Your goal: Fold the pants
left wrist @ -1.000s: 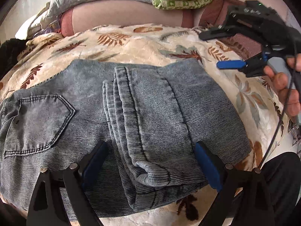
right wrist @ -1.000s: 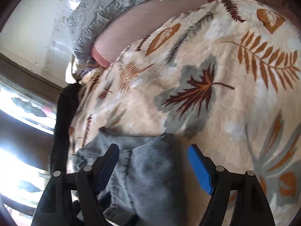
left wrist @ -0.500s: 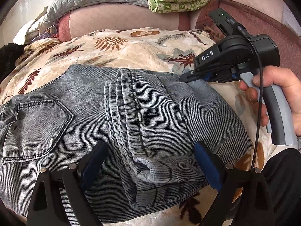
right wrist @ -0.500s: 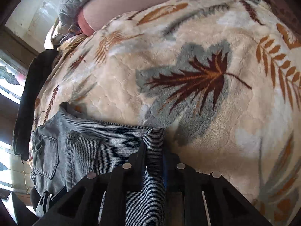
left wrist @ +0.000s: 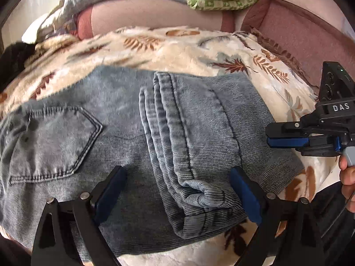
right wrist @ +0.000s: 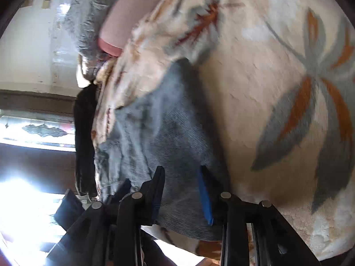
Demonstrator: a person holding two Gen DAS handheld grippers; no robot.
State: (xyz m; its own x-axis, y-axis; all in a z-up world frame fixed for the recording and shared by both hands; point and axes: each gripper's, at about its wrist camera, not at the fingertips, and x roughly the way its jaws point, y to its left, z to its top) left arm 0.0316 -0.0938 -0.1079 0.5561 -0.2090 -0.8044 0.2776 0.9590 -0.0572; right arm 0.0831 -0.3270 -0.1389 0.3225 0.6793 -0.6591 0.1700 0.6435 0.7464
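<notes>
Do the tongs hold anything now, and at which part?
Left tongs: open over the jeans' folded hems, holding nothing. Right tongs: opening, with the jeans' fold edge between the pads, apparently not gripped.

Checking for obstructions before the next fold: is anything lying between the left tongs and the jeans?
Nothing visible. The left tongs hang open directly over the folded jeans, their pads on either side of the bunched leg hems, with only denim between them. The right tongs sit at the jeans' right edge, clear of that gap.
</notes>
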